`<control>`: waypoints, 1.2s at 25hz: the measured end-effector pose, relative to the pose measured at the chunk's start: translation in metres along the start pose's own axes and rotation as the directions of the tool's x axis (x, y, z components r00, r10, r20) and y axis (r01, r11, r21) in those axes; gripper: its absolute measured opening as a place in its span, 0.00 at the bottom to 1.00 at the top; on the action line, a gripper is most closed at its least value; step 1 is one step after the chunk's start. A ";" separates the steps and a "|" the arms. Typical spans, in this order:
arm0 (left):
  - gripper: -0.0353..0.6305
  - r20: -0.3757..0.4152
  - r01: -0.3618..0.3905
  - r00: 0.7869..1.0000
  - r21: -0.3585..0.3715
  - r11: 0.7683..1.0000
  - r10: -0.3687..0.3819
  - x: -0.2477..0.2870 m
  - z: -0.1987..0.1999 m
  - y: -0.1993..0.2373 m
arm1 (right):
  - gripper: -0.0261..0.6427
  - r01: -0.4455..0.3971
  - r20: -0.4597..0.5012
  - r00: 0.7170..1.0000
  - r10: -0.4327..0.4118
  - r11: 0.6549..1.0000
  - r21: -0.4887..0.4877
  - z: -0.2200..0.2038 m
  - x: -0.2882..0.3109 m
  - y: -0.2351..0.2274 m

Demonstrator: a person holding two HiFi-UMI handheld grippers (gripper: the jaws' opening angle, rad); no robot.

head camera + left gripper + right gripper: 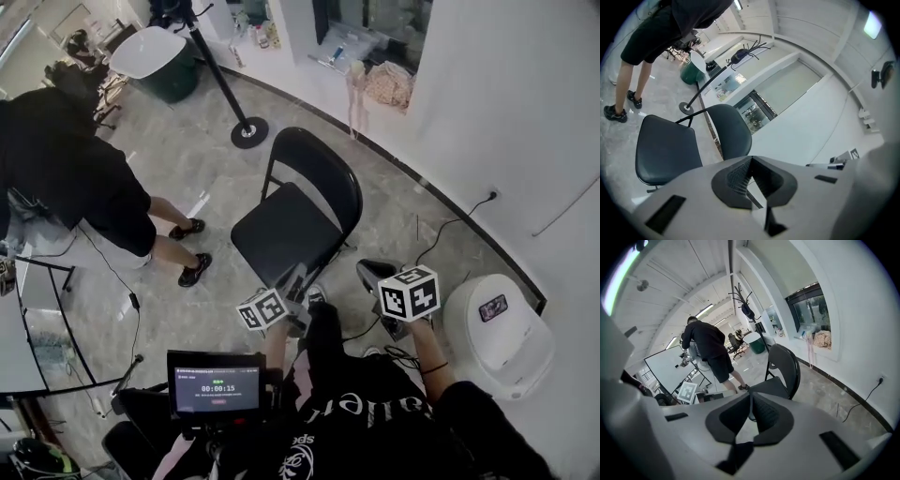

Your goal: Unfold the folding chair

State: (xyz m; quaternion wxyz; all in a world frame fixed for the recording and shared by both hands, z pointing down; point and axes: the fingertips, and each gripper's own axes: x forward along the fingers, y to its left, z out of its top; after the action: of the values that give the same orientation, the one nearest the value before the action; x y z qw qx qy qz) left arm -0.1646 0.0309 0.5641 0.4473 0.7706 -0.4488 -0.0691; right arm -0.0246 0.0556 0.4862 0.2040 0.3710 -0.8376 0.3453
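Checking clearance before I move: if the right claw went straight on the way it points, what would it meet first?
Probably the folding chair, at its seat, directly beyond the shut right claw; depth is unclear.

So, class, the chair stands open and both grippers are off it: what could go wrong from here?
1. The chair may not be fully spread, and nothing steadies it, so it might fold or tip.
2. A person stands close by and could bump it.
3. A cable lies on the floor nearby: someone could trip.
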 end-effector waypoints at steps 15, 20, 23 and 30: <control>0.06 0.002 0.034 0.999 0.049 0.998 -0.034 -0.048 -0.152 -0.145 | 0.08 -0.099 0.004 0.995 0.099 0.992 -0.083 -0.122 -0.139 0.034; 0.06 -0.020 -0.011 1.000 0.134 0.991 0.014 -0.076 -0.159 -0.155 | 0.08 -0.127 0.016 0.992 0.129 0.990 -0.068 -0.137 -0.156 0.053; 0.06 -0.014 -0.014 1.000 0.146 0.989 0.016 -0.089 -0.159 -0.163 | 0.07 -0.126 0.005 0.992 0.127 0.989 -0.081 -0.144 -0.158 0.064; 0.06 -0.019 -0.004 1.000 0.239 0.971 0.009 -0.095 -0.155 -0.174 | 0.07 -0.145 -0.021 0.989 0.143 0.984 -0.104 -0.154 -0.135 0.069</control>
State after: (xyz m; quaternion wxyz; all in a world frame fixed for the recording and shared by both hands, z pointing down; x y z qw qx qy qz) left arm -0.0321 0.2340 0.4973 0.3560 0.8180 -0.4517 -0.0054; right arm 0.0221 0.2665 0.4805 0.2032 0.2960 -0.8779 0.3169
